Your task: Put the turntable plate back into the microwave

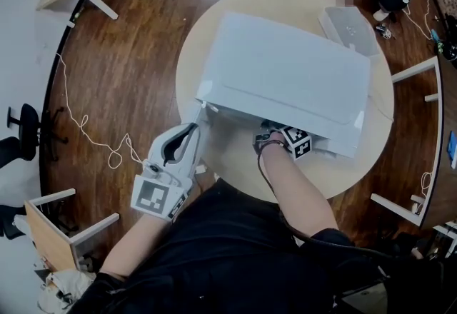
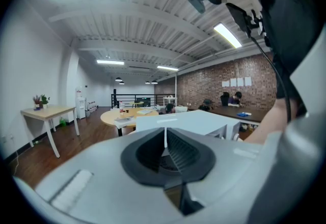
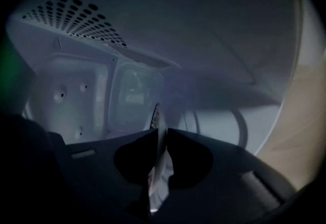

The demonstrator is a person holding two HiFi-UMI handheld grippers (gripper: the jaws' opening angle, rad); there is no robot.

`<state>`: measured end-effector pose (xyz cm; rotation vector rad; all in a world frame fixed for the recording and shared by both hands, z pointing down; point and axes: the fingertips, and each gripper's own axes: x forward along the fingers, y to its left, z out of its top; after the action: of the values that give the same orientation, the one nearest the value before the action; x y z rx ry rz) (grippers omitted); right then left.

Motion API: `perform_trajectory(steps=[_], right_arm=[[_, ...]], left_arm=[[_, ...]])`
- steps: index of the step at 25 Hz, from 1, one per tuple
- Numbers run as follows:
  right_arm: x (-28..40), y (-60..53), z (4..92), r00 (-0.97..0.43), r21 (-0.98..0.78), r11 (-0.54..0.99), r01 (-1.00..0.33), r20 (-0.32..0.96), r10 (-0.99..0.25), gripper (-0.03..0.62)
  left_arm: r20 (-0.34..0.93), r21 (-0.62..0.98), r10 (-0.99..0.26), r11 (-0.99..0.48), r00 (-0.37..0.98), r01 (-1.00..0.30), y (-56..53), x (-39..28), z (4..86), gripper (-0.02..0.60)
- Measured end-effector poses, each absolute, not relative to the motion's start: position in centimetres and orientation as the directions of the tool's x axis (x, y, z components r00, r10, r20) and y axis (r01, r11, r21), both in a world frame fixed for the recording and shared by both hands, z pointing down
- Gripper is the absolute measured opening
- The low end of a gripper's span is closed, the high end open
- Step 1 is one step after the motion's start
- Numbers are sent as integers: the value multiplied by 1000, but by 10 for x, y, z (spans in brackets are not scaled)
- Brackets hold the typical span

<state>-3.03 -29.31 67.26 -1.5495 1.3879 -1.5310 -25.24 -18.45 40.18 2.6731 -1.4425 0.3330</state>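
Plate first: turntable plate [image 3: 156, 115] shows edge-on between the jaws of my right gripper [image 3: 159, 139], which are nearly together and pinch its thin rim. Both are inside the microwave [image 1: 285, 77] cavity; I judge the plate is not yet set down. The rim grip makes sense, since it keeps the glass steerable through the front opening. Perforated wall [image 3: 76, 11] sits close at eleven o'clock, and I'd mind clipping it. Left gripper [image 1: 193, 130] hangs outside at the oven's seven o'clock, jaws pressed together on nothing, clear of the opening. Round table [image 1: 207, 41] carries the oven, with a clear box [image 1: 348, 26] at one o'clock, out of the way.
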Motion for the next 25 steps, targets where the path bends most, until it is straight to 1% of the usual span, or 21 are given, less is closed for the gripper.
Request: perform_trajectory(steps=[4, 8, 12, 22, 25], right_arm=[[-30, -297, 674, -161, -904, -333, -268, 383, -910, 29], [-33, -296, 675, -166, -891, -353, -286, 409, -897, 29], [-28, -295, 678, -133, -877, -390, -281, 438, -889, 31], [-27, -291, 681, -121, -872, -413, -262, 455, -882, 37], [-27, -288, 680, -130, -870, -410, -275, 456, -880, 57]], left_arm=[[236, -28, -815, -550, 529, -835, -184, -254, 402, 16], [239, -23, -813, -551, 530, -834, -184, -254, 404, 17], [229, -25, -813, -555, 536, -832, -185, -252, 402, 16], [231, -35, -805, -568, 547, -822, -182, -253, 401, 16], [217, -42, -805, -573, 552, -819, -179, -252, 396, 15]])
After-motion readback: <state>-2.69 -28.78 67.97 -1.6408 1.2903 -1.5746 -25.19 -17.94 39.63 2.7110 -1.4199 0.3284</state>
